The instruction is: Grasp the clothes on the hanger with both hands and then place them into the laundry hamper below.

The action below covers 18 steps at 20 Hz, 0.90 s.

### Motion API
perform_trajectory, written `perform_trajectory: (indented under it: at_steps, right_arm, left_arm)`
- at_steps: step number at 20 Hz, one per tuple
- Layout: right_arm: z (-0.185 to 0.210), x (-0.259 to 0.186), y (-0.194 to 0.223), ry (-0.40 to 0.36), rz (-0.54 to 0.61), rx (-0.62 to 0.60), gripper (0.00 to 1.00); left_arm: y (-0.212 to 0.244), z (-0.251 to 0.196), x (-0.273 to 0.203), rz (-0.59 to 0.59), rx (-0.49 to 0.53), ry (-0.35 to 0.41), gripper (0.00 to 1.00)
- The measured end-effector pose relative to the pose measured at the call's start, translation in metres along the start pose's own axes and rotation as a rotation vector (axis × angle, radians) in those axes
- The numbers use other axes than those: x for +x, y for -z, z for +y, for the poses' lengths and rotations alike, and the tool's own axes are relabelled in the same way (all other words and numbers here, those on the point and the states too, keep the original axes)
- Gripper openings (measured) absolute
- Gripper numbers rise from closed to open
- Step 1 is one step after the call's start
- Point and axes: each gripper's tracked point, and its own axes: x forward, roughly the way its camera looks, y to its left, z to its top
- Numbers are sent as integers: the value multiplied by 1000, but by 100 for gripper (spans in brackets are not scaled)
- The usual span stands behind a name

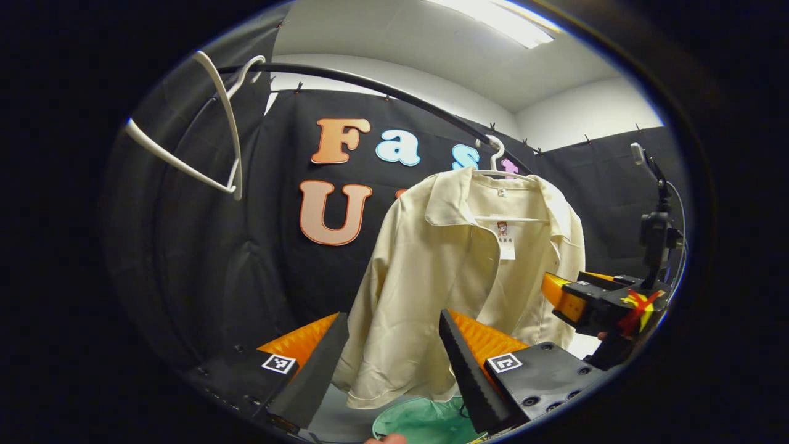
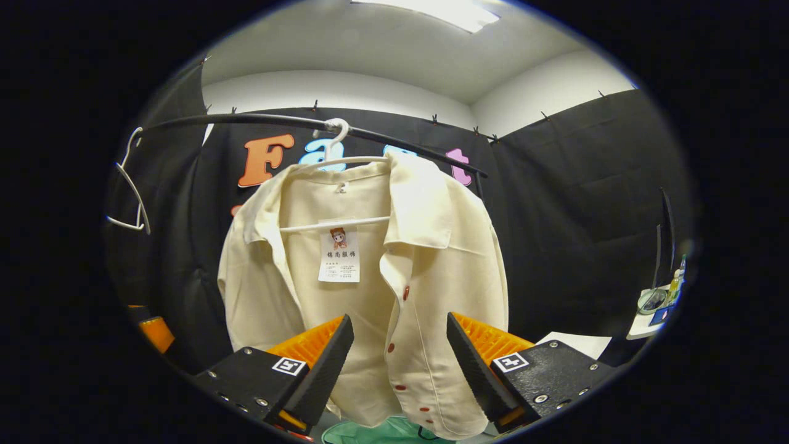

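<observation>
The left hand-held gripper (image 1: 394, 357) is held level, pointed at the lower front of the shirt (image 1: 456, 277), with its jaws spread apart and nothing between them. The right hand-held gripper (image 2: 397, 361) is likewise raised toward the shirt (image 2: 370, 290), jaws apart, the cloth seen through the gap but not pinched. In the left gripper view, the right hand-held gripper (image 1: 558, 293) is seen at the shirt's far edge. The shirt is hung open on a white hanger (image 2: 336, 163) from a black rail (image 2: 246, 120). An empty hanger (image 1: 209, 132) is hooked farther along the rail. The green hamper (image 1: 425, 422) is seen below the hem. A black cloth wall, white ceiling and a ceiling light (image 2: 444, 12) are seen behind.
</observation>
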Motion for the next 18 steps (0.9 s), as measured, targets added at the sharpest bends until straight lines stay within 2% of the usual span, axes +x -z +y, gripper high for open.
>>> perform_trajectory:
  at_steps: [3,7,8,9,11,12,13,14,17,18]
  right_arm:
    - [4,36,22,21,34,-3,94]
    - [-31,66,54,129,111,-14,94]
    - [-43,67,54,149,113,-14,90]
    - [-53,67,52,160,110,-24,84]
    - [-72,65,45,170,100,-54,60]
    - [-77,62,42,159,96,-67,43]
    - [-78,57,37,142,89,-76,35]
    - [-78,50,31,116,82,-84,23]
    - [-82,22,2,61,29,-115,12]
    - [-82,13,-9,49,6,-129,3]
  left_arm:
    - [-2,4,-6,-5,9,-24,96]
    - [-5,5,-7,-17,31,-44,96]
    - [-6,3,-7,-22,35,-44,96]
    - [-7,1,-6,-27,38,-40,96]
    - [-8,-4,0,-33,35,-25,96]
    - [-7,-8,4,-30,29,-11,100]
    - [-5,-13,10,-25,22,5,100]
    - [-2,-20,15,-18,13,28,97]
    - [4,-52,37,-2,-15,116,97]
    - [6,-66,45,6,-30,147,97]
